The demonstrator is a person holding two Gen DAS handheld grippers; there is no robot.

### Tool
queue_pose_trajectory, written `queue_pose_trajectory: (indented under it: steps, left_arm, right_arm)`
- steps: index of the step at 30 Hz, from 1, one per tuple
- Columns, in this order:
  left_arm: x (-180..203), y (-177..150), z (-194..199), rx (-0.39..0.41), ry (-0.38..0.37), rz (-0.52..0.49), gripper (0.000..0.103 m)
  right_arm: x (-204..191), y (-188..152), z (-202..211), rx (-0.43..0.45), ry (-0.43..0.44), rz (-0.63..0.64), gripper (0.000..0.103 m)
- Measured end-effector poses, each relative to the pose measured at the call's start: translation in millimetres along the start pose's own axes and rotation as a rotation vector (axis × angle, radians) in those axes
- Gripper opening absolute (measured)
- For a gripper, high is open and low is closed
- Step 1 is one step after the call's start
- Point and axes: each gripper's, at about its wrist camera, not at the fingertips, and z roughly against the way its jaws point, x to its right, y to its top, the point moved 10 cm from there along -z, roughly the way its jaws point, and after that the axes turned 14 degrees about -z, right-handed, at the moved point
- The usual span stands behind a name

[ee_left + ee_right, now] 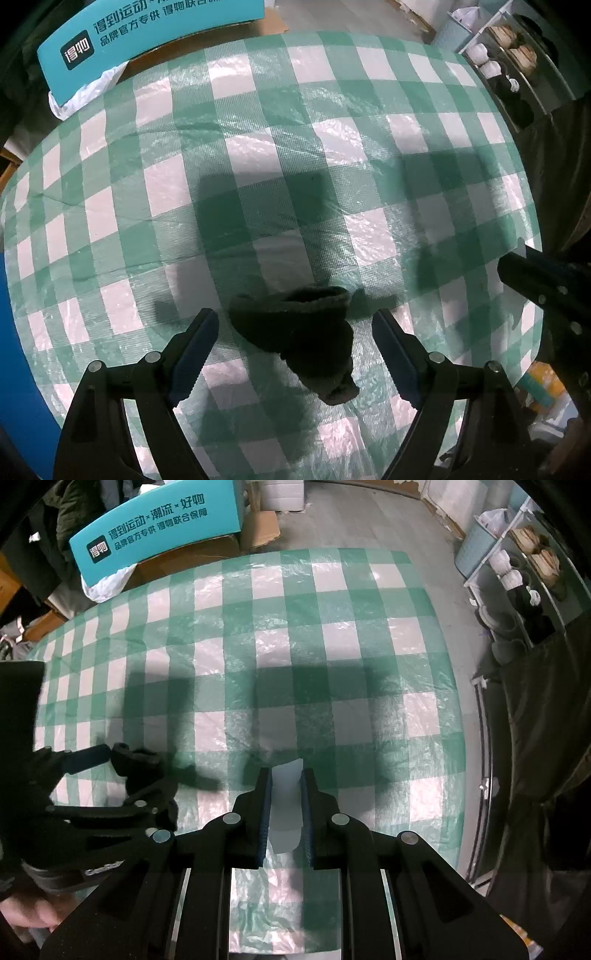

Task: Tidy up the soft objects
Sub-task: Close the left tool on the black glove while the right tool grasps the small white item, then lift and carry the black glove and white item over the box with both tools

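Left claw, spread, straddles the black sock on the tabletop; the next move calls for centring before closing. Right claw, beside the sock, pinches a white sock.

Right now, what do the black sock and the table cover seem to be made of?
The black sock looks like fuzzy knit fabric: matte, with a ribbed cuff. The table cover seems to be thin glossy plastic film, checked green and white, with shiny wrinkles.
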Motion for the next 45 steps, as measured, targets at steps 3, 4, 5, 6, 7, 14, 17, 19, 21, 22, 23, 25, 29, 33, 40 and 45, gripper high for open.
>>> queue_pose_trajectory:
  steps: [3, 4, 5, 6, 7, 14, 17, 19, 21, 22, 23, 25, 29, 33, 40, 45]
  left_arm:
    - [3.2, -2.7, -3.2, -0.006, -0.012, -0.009, 0.073]
    - [4.1, -2.7, -5.2, -0.015, -0.012, -0.017, 0.067]
    - [4.2, -2.0, -7.1, -0.024, -0.007, -0.024, 0.063]
    - [5.2, -2.7, -7.8, -0.028, -0.008, -0.028, 0.063]
    - [6.0, -2.8, -7.7, -0.025, -0.016, -0.030, 0.061]
    - [8.6, -3.9, 0.7, 0.004, -0.020, -0.073, 0.046]
    - [16.9, 0.9, 10.4, 0.019, -0.003, -0.094, 0.046]
    - [18.2, 0.1, 18.1, 0.031, 0.011, -0.109, 0.045]
    - [18.9, 0.3, 25.0, 0.044, 0.030, -0.127, 0.045]
    - [17.5, -0.7, 28.0, 0.049, 0.036, -0.130, 0.045]
    - [16.2, -1.1, 31.8, 0.053, 0.045, -0.133, 0.045]
    - [13.4, -3.3, 37.6, 0.058, 0.059, -0.143, 0.045]
    - [-11.0, -20.4, 59.7, 0.076, 0.098, -0.163, 0.045]
    - [-33.0, -34.7, 80.9, 0.103, 0.130, -0.166, 0.046]
    - [-63.1, -56.0, 113.0, 0.140, 0.174, -0.175, 0.045]
    - [-79.2, -70.2, 132.1, 0.163, 0.199, -0.179, 0.046]
  right_arm:
    - [-4.0, -2.1, -0.6, -0.005, -0.001, 0.005, 0.013]
    - [-5.0, -2.3, -0.7, -0.006, 0.000, 0.008, 0.013]
    - [-6.4, -2.9, -0.8, -0.005, -0.001, 0.010, 0.013]
    - [-8.0, -3.7, -0.8, -0.006, 0.000, 0.012, 0.013]
    - [-9.2, -4.6, -0.8, -0.007, 0.001, 0.013, 0.013]
    - [-14.0, -6.5, 4.3, -0.002, 0.002, 0.020, 0.013]
    - [-17.3, -8.4, 7.8, 0.003, 0.005, 0.023, 0.013]
    - [-19.5, -9.9, 9.9, 0.005, 0.007, 0.024, 0.013]
    - [-21.1, -11.2, 12.6, 0.009, 0.007, 0.030, 0.013]
    - [-22.6, -11.8, 14.6, 0.013, 0.006, 0.034, 0.013]
    - [-23.8, -12.5, 16.4, 0.017, 0.006, 0.036, 0.013]
    - [-26.4, -13.4, 20.6, 0.024, 0.011, 0.038, 0.013]
    - [-33.0, -17.0, 28.7, 0.038, 0.019, 0.048, 0.013]
    - [-43.4, -21.7, 39.6, 0.057, 0.015, 0.083, 0.013]
    - [-68.6, -31.7, 59.6, 0.087, 0.031, 0.139, 0.013]
    - [-92.7, -41.3, 73.6, 0.106, 0.048, 0.190, 0.013]
